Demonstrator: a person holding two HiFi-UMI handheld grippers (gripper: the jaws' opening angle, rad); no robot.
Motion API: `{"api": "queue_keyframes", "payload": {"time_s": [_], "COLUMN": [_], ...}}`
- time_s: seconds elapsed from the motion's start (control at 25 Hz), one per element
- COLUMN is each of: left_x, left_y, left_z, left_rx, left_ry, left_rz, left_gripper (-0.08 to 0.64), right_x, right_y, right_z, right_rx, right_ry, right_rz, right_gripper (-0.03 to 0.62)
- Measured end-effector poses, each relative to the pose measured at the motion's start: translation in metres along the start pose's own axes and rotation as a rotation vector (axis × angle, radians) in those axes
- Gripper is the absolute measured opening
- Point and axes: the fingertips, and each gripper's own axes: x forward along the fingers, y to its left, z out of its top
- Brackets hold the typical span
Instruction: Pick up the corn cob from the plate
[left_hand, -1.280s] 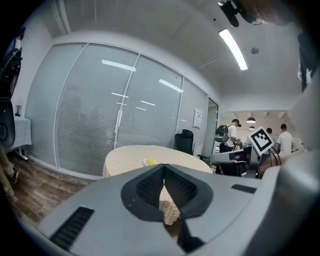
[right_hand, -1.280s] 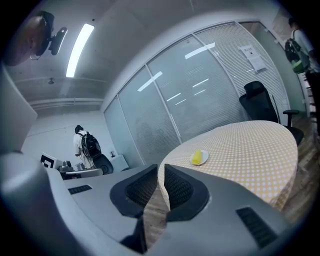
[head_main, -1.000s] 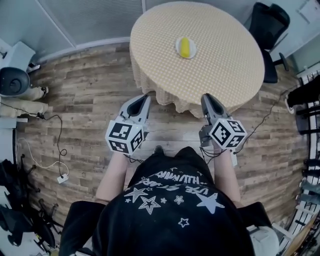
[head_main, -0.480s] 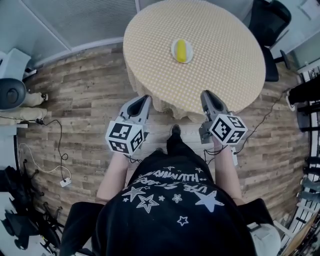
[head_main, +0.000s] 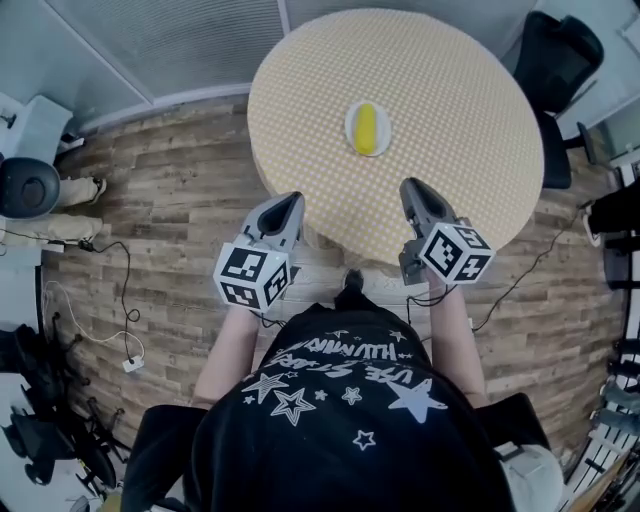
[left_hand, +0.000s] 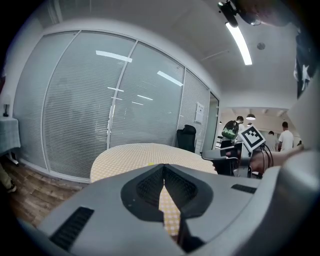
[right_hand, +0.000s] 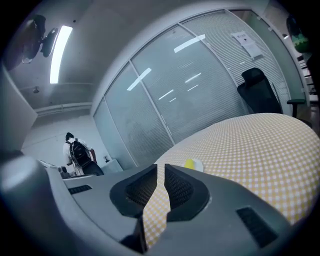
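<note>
Ahead of you: round table (head_main: 450, 120), covered by yellow checked cloth (head_main: 300, 190) that hangs over edge. One thing directly on cloth: small white plate (head_main: 386, 130), near middle, a little to your left. Table stands on wood-plank floor (head_main: 170, 200). On floor at your left: cable (head_main: 121, 290) running to white power strip (head_main: 126, 362). Black chair (head_main: 555, 60) stands just beside table's far right edge.
</note>
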Motion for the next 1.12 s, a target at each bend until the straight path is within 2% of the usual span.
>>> {"api": "queue_keyframes", "payload": {"time_s": [0.4,0.76,0.96,1.12], "left_x": [0.049,0.057,0.064,0.082], "left_y": [0.005,0.025,0.05,0.071], "left_z": [0.008,0.009,0.003,-0.001], "left_rx": [-0.001,0.003,-0.001,-0.025], "left_ry": [0.021,0.046,0.073,0.1], "left_rz": [0.051,0.136,0.118,0.065], "left_gripper": [0.008,0.008,0.008,0.008], "right_x": [0.035,0.072,0.101,0.12], "right_y": [-0.039,-0.051,-0.045,-0.045], "right_z": [0.007,0.0,-0.019,-0.031], "right_rx": [0.02,0.025,0.015,0.014], "right_ry": [0.103,0.192,0.261,0.311], "right_rz": [0.067,0.112,0.079,0.017], "right_gripper": [0.055,0.063,0.135,0.208]}}
